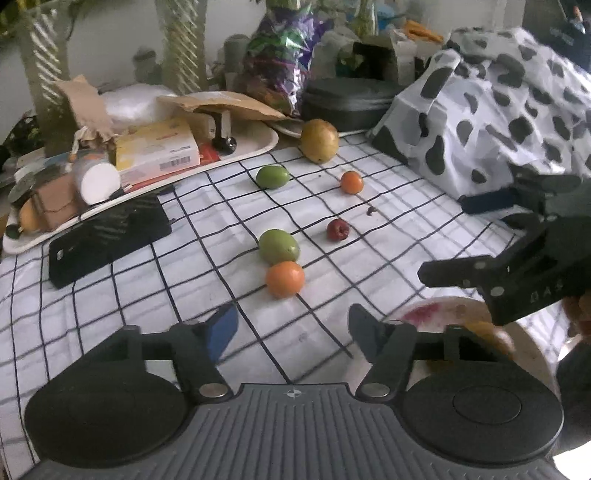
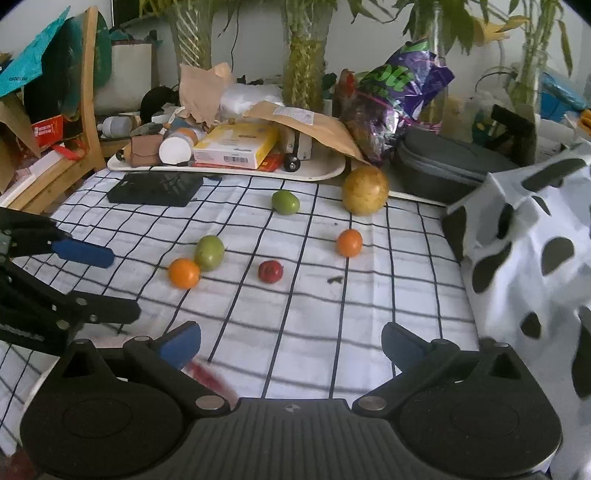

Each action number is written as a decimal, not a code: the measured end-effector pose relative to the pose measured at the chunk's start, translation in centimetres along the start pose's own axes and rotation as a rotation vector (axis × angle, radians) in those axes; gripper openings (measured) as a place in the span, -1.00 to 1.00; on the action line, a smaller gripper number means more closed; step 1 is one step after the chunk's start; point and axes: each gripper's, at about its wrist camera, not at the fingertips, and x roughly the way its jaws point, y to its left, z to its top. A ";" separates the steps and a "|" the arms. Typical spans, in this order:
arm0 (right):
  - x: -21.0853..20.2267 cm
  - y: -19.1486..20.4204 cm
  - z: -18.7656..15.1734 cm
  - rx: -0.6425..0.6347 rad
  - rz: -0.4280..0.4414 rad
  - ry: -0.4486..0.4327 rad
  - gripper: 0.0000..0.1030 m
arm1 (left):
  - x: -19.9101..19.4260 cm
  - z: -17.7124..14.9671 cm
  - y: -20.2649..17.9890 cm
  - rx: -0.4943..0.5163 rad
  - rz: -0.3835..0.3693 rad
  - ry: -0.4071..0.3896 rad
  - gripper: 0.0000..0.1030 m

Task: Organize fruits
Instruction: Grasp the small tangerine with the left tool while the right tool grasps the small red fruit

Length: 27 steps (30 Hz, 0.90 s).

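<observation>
Lying beyond empty jaws: nearest orange fruit (image 1: pixel 285 278)

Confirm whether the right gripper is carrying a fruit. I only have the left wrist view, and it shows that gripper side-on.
Observer: No. The right gripper is open, with only the checked white tablecloth between its blue pads.
Operator: What is past the cloth's left edge?
Observer: A wooden chair stacked with clutter, close to that corner.
Operator: The ribbed glass vases are cropped here. Contents?
Observer: Green leafy stems rise from the middle one.
</observation>
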 end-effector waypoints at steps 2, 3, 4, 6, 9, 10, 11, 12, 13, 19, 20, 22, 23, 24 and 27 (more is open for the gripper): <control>1.0 0.0 0.6 -0.012 0.009 0.009 1.00 | 1.0 0.3 0.2 0.019 0.004 0.016 0.11; 1.4 0.0 0.8 -0.020 0.013 0.013 1.00 | 1.4 0.4 0.3 0.027 0.003 0.021 0.09; 1.9 0.0 1.1 -0.029 0.016 0.019 1.00 | 1.8 0.6 0.4 0.033 0.002 0.024 0.08; 2.8 0.0 1.6 -0.044 0.025 0.029 1.00 | 2.5 0.9 0.7 0.039 -0.006 0.029 -0.04; 3.9 -0.1 2.2 -0.059 0.042 0.042 0.98 | 3.4 1.5 1.0 0.044 -0.025 0.036 -0.13; 4.2 -0.1 2.4 -0.063 0.047 0.045 0.95 | 3.8 1.6 1.1 0.047 -0.028 0.038 -0.14; 4.5 -0.1 2.6 -0.067 0.052 0.049 0.89 | 4.1 1.7 1.2 0.051 -0.031 0.041 -0.17; 4.8 -0.1 2.8 -0.073 0.058 0.053 0.85 | 4.4 1.8 1.2 0.056 -0.037 0.045 -0.25; 5.2 -0.1 3.0 -0.078 0.065 0.059 0.82 | 4.6 1.9 1.2 0.062 -0.042 0.047 -0.29; 6.8 -0.1 3.8 -0.101 0.096 0.075 0.66 | 5.4 2.3 1.0 0.102 -0.074 0.042 -0.47; 7.1 0.0 3.9 -0.106 0.100 0.079 0.56 | 5.4 2.4 1.1 0.100 -0.072 0.042 -0.47; 7.8 0.0 4.1 -0.115 0.109 0.092 0.41 | 5.1 2.4 1.4 0.094 -0.071 0.033 -0.47; 8.1 0.1 4.2 -0.119 0.115 0.098 0.29 | 4.9 2.4 1.7 0.088 -0.070 0.026 -0.47; 8.4 0.1 4.3 -0.123 0.121 0.100 0.22 | 4.8 2.5 1.9 0.080 -0.068 0.021 -0.47; 9.1 0.4 4.5 -0.138 0.137 0.098 -0.21 | 4.4 2.5 2.5 0.059 -0.061 0.007 -0.47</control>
